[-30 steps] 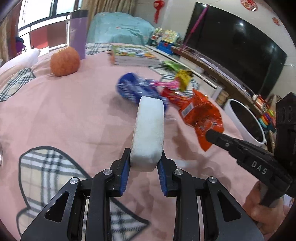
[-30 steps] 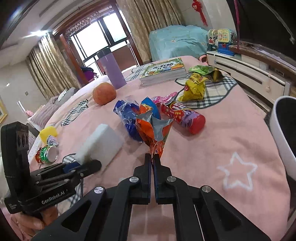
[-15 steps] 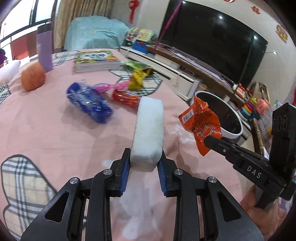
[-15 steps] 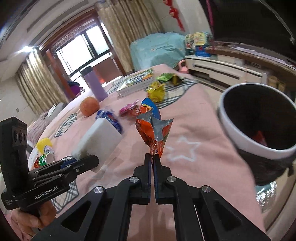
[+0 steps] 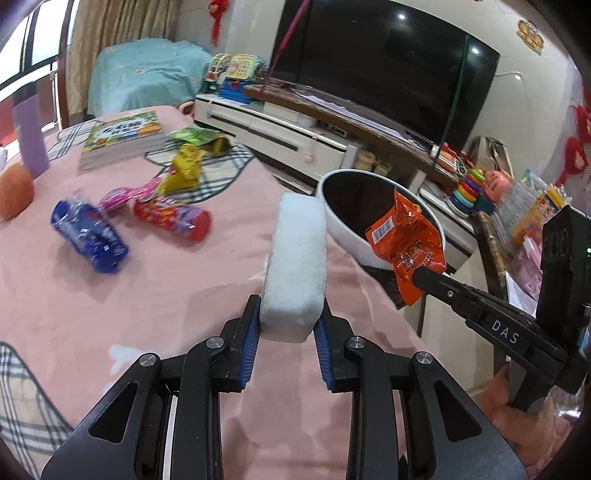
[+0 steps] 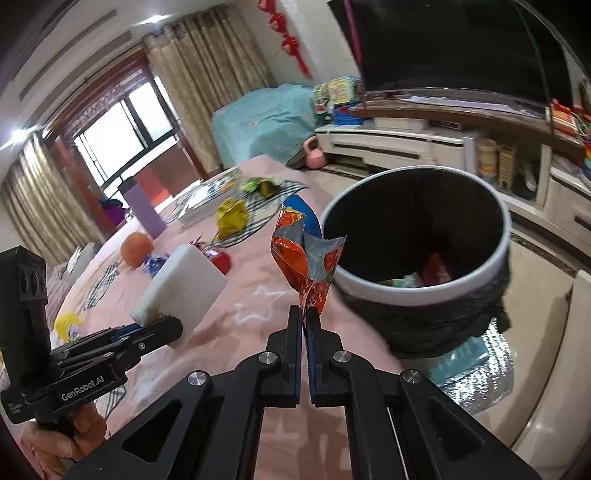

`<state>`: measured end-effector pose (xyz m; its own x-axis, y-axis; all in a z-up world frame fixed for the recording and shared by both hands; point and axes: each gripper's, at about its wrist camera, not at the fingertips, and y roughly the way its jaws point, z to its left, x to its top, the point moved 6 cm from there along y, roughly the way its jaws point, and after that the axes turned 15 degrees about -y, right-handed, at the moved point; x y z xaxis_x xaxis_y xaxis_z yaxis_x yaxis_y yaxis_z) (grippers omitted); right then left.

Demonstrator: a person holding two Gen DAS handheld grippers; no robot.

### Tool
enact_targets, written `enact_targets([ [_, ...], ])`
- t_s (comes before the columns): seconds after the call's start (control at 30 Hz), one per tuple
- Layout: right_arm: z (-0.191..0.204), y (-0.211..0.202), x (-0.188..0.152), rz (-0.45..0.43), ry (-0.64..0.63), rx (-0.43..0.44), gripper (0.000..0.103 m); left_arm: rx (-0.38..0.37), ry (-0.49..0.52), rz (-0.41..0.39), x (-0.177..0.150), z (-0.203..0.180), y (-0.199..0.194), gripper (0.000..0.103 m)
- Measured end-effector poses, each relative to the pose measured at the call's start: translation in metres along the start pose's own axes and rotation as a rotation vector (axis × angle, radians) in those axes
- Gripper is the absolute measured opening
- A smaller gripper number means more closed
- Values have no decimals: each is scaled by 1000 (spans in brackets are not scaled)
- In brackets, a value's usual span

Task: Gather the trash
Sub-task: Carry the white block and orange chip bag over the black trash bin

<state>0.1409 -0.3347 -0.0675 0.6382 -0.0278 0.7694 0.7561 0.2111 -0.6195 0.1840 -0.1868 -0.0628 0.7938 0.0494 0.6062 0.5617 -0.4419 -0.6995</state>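
Right gripper (image 6: pixel 304 319), pinching only the wrapper's (image 6: pixel 303 258) bottom tip beside the bin (image 6: pixel 424 291), could drop it on the bed's (image 6: pixel 236 332) edge if released early.

I see a large black flat-screen television (image 5: pixel 388 62) above a long white low cabinet with a brown wooden top (image 5: pixel 295 136). Beige pleated curtains (image 6: pixel 207 85) frame a bright dark-framed window (image 6: pixel 122 136), and a recessed ceiling light (image 6: pixel 151 20) glows. Red hanging ornaments (image 6: pixel 284 44) decorate the pale wall (image 5: pixel 243 29). Beside the window stands furniture under a light blue cover (image 5: pixel 144 79). The floor is glossy beige tile (image 6: pixel 543 295).
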Motion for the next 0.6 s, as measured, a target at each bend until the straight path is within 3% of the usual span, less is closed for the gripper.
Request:
enact_targets([
  [0.6, -56, -13, 3, -33, 89, -67, 2, -35, 75, 24, 17, -54, 32, 26],
])
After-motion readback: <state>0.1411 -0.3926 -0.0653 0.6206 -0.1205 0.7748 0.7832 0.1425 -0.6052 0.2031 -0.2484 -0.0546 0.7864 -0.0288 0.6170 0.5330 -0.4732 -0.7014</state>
